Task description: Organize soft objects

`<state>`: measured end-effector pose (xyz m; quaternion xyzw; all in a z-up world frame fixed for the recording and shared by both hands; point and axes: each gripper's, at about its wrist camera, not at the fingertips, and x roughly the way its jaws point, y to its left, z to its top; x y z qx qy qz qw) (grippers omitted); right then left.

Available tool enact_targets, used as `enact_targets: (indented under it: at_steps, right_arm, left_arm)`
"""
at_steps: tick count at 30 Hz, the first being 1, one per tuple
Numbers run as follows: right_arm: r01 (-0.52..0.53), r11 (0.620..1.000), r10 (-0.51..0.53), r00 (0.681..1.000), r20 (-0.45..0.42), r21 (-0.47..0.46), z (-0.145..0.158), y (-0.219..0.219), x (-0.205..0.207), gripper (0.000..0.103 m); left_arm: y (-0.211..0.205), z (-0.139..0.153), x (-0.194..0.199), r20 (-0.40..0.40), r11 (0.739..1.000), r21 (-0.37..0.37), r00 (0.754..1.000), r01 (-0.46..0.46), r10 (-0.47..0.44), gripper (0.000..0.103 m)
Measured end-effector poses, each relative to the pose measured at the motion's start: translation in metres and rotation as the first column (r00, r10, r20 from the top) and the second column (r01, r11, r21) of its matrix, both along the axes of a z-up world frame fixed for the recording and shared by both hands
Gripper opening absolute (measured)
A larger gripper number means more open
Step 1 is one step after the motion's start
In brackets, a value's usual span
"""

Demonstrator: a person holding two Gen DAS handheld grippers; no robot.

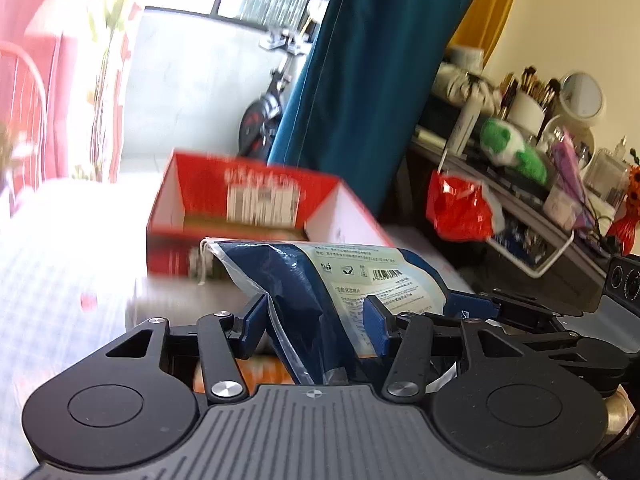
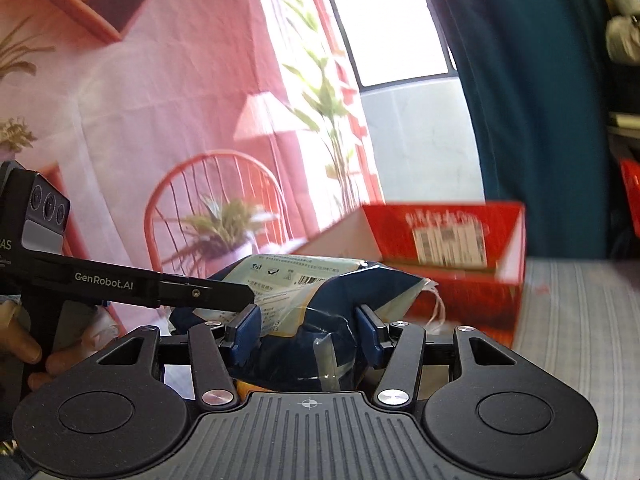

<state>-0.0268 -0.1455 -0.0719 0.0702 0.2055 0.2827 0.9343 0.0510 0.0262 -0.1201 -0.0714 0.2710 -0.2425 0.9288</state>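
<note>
Packet (image 1: 320,280): 1, in 2 grippers.

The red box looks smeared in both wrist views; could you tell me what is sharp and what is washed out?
Left wrist: red box motion-blurred, blue packet sharp, tablecloth overexposed. Right wrist: box blurred, window blown out.

A lived-in room of a home. A long teal curtain (image 1: 360,80) hangs beside a bright window (image 2: 384,20). Against a cream wall, a crowded dressing table (image 1: 520,184) holds makeup brushes in a cup (image 1: 528,100), a round mirror (image 1: 582,98), bottles and a green soft toy (image 1: 508,148). A pink printed backdrop (image 2: 160,100) pictures a chair, lamp and plants. An exercise bike (image 1: 264,112) stands by the window. A checked cloth covers the tabletop (image 2: 580,320).
</note>
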Motion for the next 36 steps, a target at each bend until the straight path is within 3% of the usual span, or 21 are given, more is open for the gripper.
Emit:
enact_targets:
  at_steps: [7,11,17,22,28,36]
  right_arm:
    - [-0.003,1.000,0.005,0.997,0.071,-0.030,0.041,0.004,0.045,0.050]
    - [0.011,0.999,-0.007,0.996,0.088,-0.051,0.052,0.006,0.086,0.050]
    - [0.035,0.996,-0.027,0.996,0.088,-0.086,0.041,0.016,0.152,0.050]
    - [0.034,0.992,-0.034,0.999,0.007,-0.122,0.010,0.027,0.196,0.049]
    - [0.042,0.988,-0.064,0.988,-0.141,-0.152,-0.028,0.029,0.233,0.049]
    - [0.068,0.989,-0.100,0.960,-0.263,-0.128,-0.054,0.022,0.257,0.049]
  left_arm:
    - [-0.003,0.039,0.037,0.087,1.000,0.007,0.996,0.005,-0.006,0.054]
    - [-0.004,0.047,0.081,0.051,1.000,0.001,0.998,0.022,-0.022,0.055]
    - [-0.012,0.046,0.151,-0.004,0.998,0.063,1.000,0.008,-0.008,0.057]
    - [-0.021,0.026,0.199,-0.089,0.993,0.113,0.995,-0.032,0.042,0.057]
    - [-0.037,-0.006,0.228,-0.184,0.983,0.182,0.981,-0.019,0.053,0.057]
    - [-0.036,-0.020,0.238,-0.218,0.976,0.215,0.973,-0.022,0.070,0.057]
